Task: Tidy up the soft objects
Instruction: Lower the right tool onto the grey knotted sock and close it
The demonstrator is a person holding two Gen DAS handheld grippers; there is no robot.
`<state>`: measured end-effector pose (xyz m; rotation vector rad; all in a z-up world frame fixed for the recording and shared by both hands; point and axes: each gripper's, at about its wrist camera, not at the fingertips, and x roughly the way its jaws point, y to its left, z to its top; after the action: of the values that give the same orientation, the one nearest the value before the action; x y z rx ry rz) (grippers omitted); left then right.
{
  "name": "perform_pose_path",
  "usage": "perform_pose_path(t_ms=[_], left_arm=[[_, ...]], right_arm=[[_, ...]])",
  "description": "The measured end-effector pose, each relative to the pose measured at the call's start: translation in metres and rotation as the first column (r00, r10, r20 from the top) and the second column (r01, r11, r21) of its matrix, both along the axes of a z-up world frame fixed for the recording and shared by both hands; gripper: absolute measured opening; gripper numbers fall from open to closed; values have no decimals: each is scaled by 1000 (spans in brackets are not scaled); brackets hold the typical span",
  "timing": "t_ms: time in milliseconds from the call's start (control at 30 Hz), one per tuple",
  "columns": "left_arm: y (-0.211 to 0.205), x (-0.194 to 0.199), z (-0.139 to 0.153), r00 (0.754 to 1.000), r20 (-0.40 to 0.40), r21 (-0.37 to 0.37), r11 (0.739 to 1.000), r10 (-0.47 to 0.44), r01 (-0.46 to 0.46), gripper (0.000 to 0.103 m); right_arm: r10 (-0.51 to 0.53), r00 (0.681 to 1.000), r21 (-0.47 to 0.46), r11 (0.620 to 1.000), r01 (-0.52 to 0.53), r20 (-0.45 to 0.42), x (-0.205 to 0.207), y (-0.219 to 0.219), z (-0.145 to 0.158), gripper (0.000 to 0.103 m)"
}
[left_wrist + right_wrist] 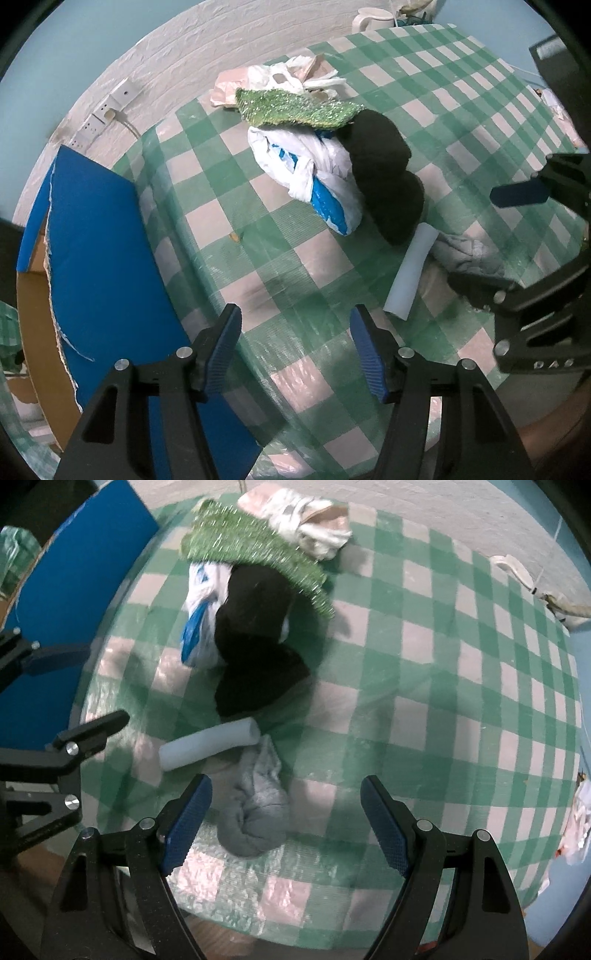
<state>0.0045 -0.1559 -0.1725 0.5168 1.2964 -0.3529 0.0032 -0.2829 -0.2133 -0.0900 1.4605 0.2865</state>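
Blue box (99, 236) sits at the tabletop's left edge; I take it as the likely bin. Left gripper (295, 350): jaws spread, empty, over bare tablecloth (280, 258) near the front edge. Pile mid-table toward the far edge: tinsel (295, 107) on top, bag (314, 173), black cloth (384, 177). Foam roll (210, 747) lies just beside grey cloth (255, 812). Right gripper (286, 819): jaws spread, straddling the grey cloth, not pinching it. Step in hand, I judge: first pick. Next: lower, close on the bunched end, clear of the roll.
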Motion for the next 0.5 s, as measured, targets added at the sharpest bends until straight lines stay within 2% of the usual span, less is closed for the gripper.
perform_pose_path(t_ms=[133, 233, 300, 400, 500], left_arm=[[0, 3, -4, 1000, -7, 3, 1000, 2, -2, 62], [-3, 5, -7, 1000, -15, -2, 1000, -1, 1, 62], [-6, 6, -8, 1000, -21, -11, 1000, -7, 7, 62], [-12, 6, -10, 999, -27, -23, 999, -24, 23, 63], [-18, 6, -11, 999, -32, -39, 998, -40, 39, 65]], right_arm=[[28, 999, -19, 999, -28, -17, 4, 10, -10, 82], [31, 999, -24, 999, -32, -26, -2, 13, -14, 72], [29, 999, -26, 999, -30, -35, -2, 11, -17, 69], [39, 998, -40, 998, -41, -51, -7, 10, -22, 56], [37, 998, -38, 999, -39, -47, -8, 9, -21, 48]])
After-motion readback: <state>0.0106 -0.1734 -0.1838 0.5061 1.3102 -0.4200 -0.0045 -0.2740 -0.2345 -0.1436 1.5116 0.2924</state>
